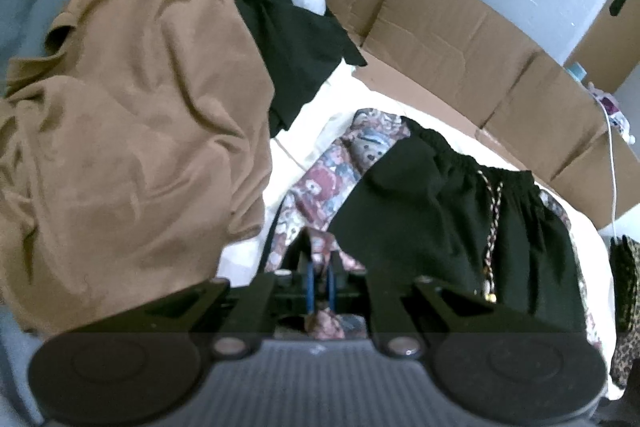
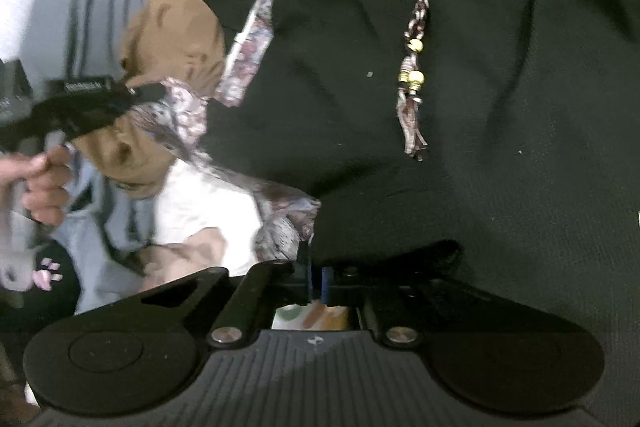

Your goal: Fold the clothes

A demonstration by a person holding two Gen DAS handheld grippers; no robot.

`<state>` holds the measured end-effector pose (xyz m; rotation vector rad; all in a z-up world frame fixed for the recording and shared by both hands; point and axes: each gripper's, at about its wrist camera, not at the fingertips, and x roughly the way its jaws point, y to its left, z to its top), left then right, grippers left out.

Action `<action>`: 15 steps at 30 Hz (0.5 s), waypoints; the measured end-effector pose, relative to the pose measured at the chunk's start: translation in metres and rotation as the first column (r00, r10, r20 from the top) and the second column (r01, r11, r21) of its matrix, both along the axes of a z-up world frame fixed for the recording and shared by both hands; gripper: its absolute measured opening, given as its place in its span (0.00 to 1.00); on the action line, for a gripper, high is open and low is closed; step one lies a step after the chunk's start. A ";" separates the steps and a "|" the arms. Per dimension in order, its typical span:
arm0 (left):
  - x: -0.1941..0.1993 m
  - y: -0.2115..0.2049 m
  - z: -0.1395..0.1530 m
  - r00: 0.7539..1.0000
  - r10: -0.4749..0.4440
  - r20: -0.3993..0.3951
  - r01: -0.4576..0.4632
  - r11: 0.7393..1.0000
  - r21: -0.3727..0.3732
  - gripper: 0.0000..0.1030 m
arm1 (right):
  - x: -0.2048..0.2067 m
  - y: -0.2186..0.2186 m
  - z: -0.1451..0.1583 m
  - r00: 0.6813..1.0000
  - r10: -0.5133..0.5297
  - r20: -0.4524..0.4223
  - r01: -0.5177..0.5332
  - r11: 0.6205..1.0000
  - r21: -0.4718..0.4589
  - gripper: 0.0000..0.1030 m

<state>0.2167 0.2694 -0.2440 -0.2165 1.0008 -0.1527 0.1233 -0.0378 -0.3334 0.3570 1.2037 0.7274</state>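
Left wrist view: the left gripper point(image 1: 320, 281) has its blue-padded jaws nearly together, clamped on a fold of the paisley-patterned red and blue cloth point(image 1: 320, 187), which runs from the jaws to the far side. Just right of it lies the black drawstring garment point(image 1: 420, 211), waistband at the far end. A crumpled brown garment point(image 1: 132, 131) fills the left.

Right wrist view: the right gripper point(image 2: 316, 285) has its jaws drawn together at the black garment's point(image 2: 460, 107) near hem; whether fabric is pinched I cannot tell. The garment's long axis runs near to far, its braided beaded cord point(image 2: 414, 67) lying along it. At the left, a hand point(image 2: 44, 183) carries the other gripper point(image 2: 136, 93), shut on the patterned cloth point(image 2: 176, 115)
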 end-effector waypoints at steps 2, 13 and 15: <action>-0.008 0.006 0.007 1.000 -0.012 -0.009 0.012 1.000 -0.014 0.07 | -0.001 -0.006 0.008 1.000 0.004 -0.030 -0.003 0.999 0.037 0.01; -0.064 0.053 0.019 0.990 0.000 -0.139 0.008 0.998 0.060 0.07 | -0.030 -0.006 0.029 0.961 0.234 -0.144 -0.201 0.955 0.216 0.01; -0.072 0.059 0.017 0.988 0.010 -0.157 0.001 0.998 0.070 0.07 | -0.036 -0.002 0.026 0.953 0.255 -0.165 -0.219 0.953 0.209 0.01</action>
